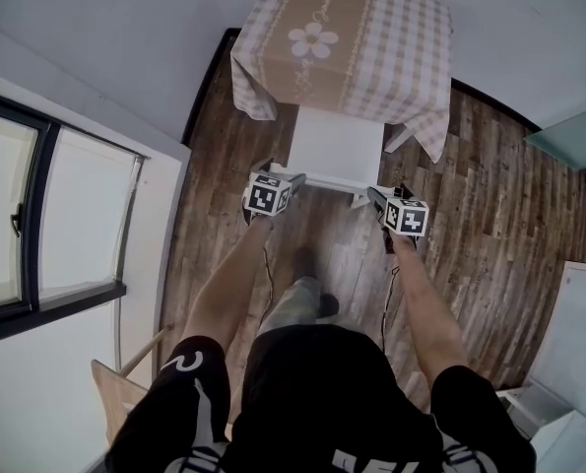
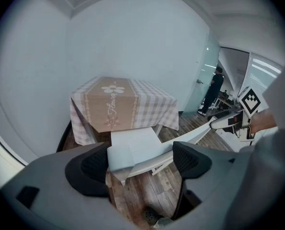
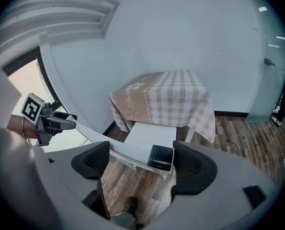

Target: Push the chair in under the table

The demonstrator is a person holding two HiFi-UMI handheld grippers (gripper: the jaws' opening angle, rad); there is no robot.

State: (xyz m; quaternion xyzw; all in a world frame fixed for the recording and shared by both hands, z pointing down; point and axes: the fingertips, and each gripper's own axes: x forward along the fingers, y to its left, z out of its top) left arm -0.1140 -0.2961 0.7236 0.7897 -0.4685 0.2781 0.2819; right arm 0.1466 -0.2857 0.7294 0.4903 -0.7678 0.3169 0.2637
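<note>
Dark wood-plank floor (image 1: 489, 195); on it stands a square table (image 1: 317, 37) draped in a checked cloth (image 1: 411, 57); a white chair (image 1: 334, 146) touches its near edge.

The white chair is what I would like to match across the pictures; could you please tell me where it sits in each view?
Head view: white chair at upper centre, directly below the checked tablecloth.
Left gripper view: centre, slightly below the middle, in front of the tablecloth.
Right gripper view: centre, slightly below the middle, in front of the tablecloth.
Shared landmark: the checked tablecloth, just beyond the chair in all three.
</note>
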